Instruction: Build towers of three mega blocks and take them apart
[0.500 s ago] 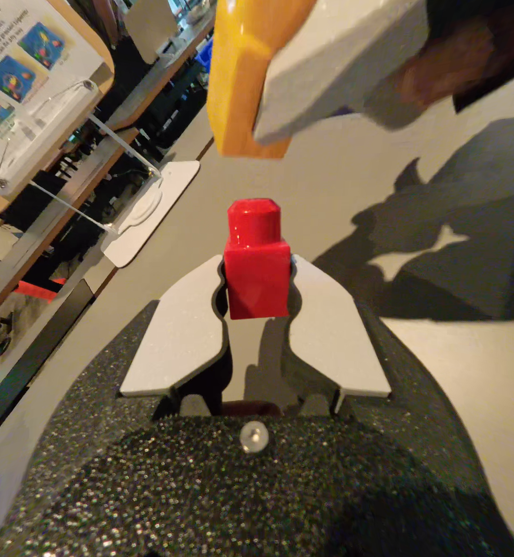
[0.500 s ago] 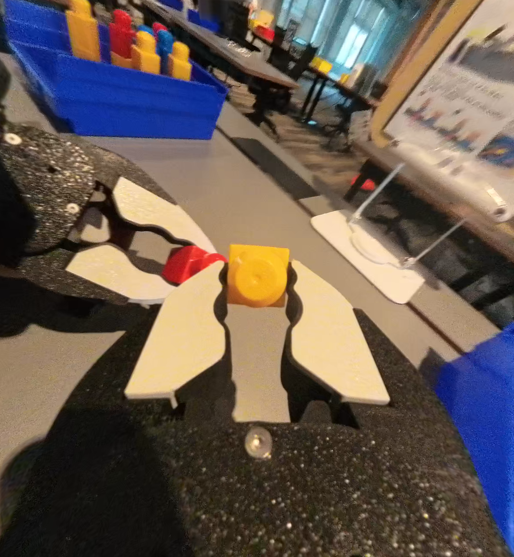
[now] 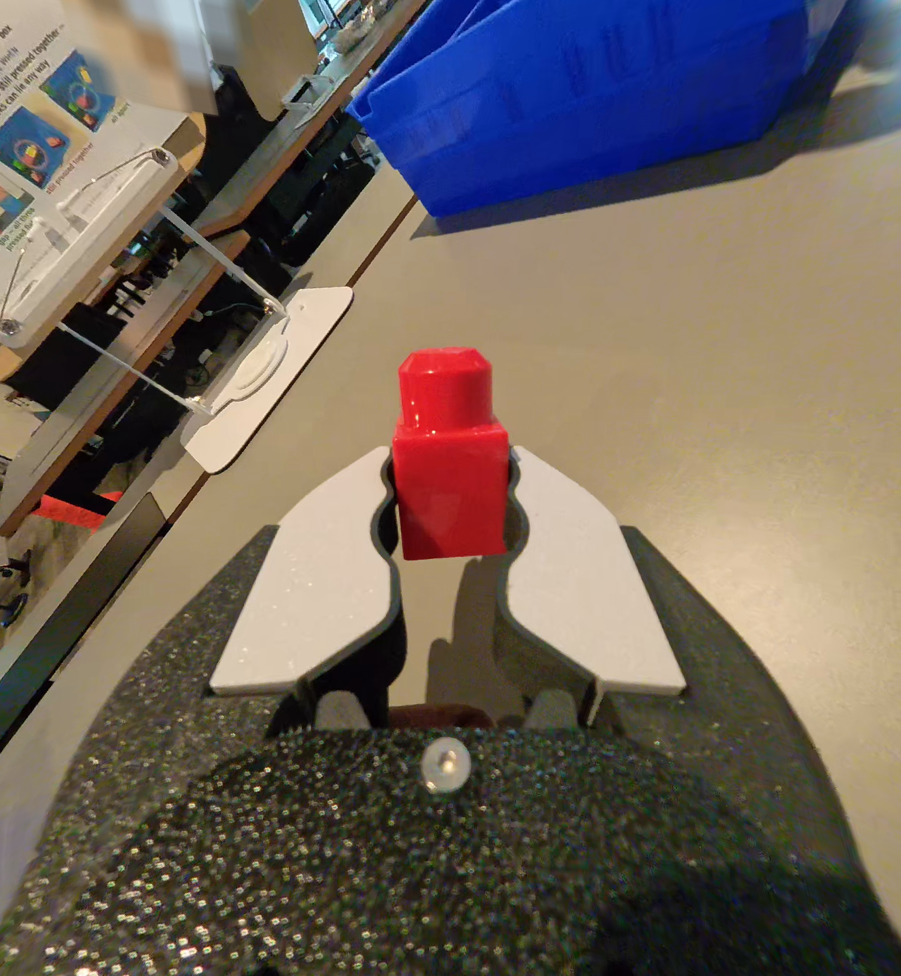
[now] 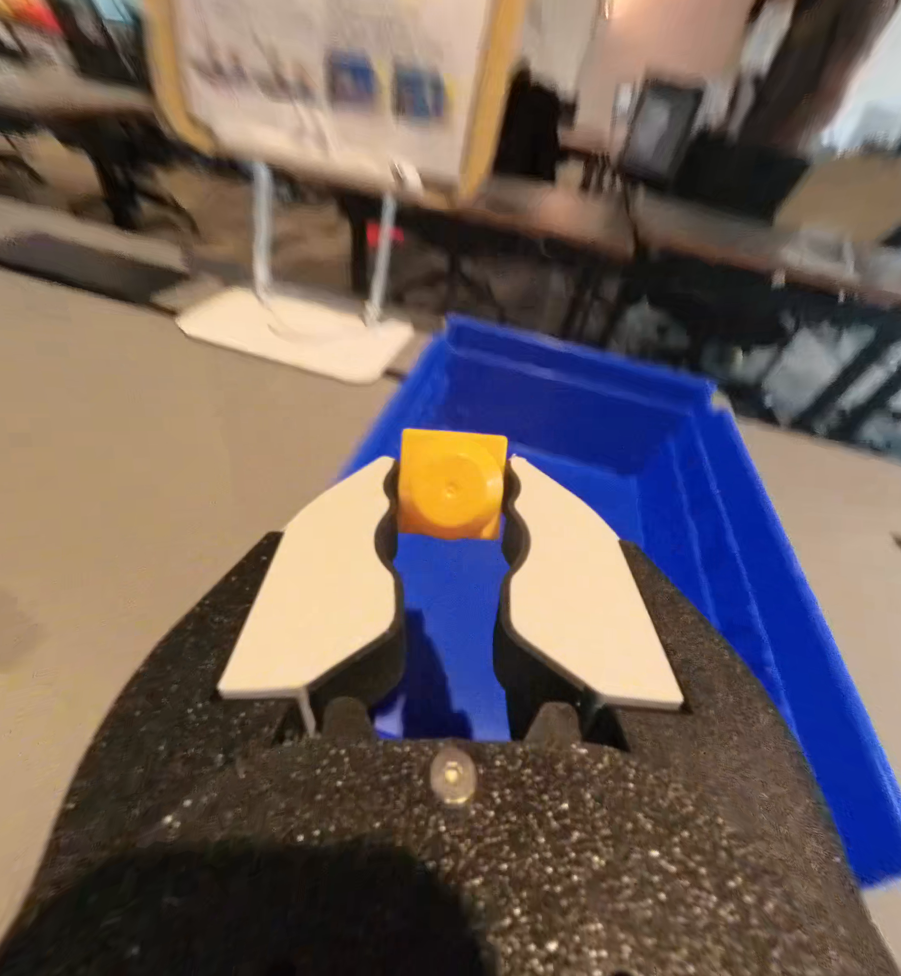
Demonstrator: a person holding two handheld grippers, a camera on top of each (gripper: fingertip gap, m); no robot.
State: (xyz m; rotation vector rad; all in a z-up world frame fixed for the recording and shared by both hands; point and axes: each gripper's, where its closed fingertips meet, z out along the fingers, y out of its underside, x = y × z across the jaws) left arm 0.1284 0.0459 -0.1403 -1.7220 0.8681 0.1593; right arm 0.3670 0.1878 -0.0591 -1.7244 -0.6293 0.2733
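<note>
Yellow block point(image 4: 451, 488), clamped stud-toward-camera in the right gripper point(image 4: 451, 496), hangs directly over the blue bin point(image 4: 702, 475) (left gripper point(image 3: 451, 501) grips the upright red block point(image 3: 449, 475)).

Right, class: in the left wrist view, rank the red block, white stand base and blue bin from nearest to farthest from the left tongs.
1. red block, gripped between the left tongs.
2. white stand base, ahead to the left at the table's edge.
3. blue bin, farthest, upper right.

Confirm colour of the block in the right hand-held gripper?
Yellow block; clearest in the right wrist view.
</note>
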